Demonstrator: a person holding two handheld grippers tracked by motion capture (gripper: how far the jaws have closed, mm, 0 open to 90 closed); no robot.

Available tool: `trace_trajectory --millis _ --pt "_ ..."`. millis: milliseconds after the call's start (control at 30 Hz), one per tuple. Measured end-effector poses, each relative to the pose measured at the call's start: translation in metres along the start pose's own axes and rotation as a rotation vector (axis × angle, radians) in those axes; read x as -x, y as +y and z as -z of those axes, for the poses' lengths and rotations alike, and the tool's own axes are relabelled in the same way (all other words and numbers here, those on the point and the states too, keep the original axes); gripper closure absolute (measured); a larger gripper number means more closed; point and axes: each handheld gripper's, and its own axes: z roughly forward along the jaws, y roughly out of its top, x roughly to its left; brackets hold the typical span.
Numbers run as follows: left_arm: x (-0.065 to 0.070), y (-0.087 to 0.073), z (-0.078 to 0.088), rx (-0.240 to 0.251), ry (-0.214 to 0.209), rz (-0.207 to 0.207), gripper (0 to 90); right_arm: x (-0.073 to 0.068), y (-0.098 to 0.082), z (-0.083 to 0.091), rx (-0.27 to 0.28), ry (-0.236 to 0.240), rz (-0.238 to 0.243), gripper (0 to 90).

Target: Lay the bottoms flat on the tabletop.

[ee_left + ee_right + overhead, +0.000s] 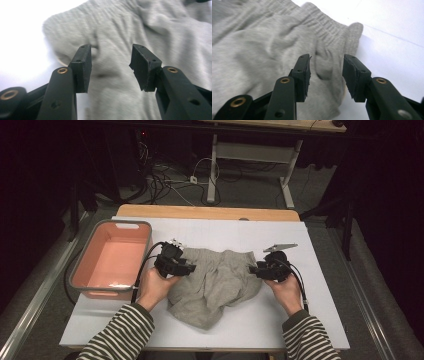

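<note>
From above, the grey shorts (215, 282) lie rumpled in the middle of the white worktop (325, 320), with bare surface all round them — a wide strip toward the far edge, more to the right and along the near edge. A pink tub (112, 257) with a grey rim stands at the worktop's left edge, well apart from the cloth. The left hand-held gripper (187, 268) sits at the shorts' left side and the right hand-held gripper (254, 269) at their right side, both pointing inward over the fabric.

In the left gripper view, the left hand-held gripper (111, 66) stands about half open. Its pads (83, 67) are clear of the cloth, which lies beyond and below them with nothing pinched — released. The rounded edge of the shorts ends at upper left, where bright bare worktop begins.

In the right gripper view, the right hand-held gripper (326, 76) is likewise parted and gripping nothing. A fold of grey fabric rises in the gap but neither pad presses it. The ribbed waistband (329, 25) runs across the top to a corner at right — past it, open white worktop.
</note>
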Motion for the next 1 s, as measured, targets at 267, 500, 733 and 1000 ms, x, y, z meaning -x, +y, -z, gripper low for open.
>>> trace_trajectory --millis 267,500,733,1000 --pt "-0.013 0.017 -0.016 -0.038 0.026 0.037 46.3 0.011 0.003 -0.020 -0.053 -0.031 -0.047 58.8" --pt "-0.025 0.029 -0.025 -0.061 0.059 0.090 43.9 0.012 0.004 -0.023 -0.061 -0.033 -0.052 59.9" --pt "-0.034 0.031 -0.041 -0.102 0.071 0.128 43.9 0.014 0.005 -0.025 -0.075 -0.025 -0.056 62.9" --pt "-0.038 0.030 -0.051 -0.117 0.075 0.143 45.3 0.015 0.005 -0.027 -0.085 -0.013 -0.042 70.5"
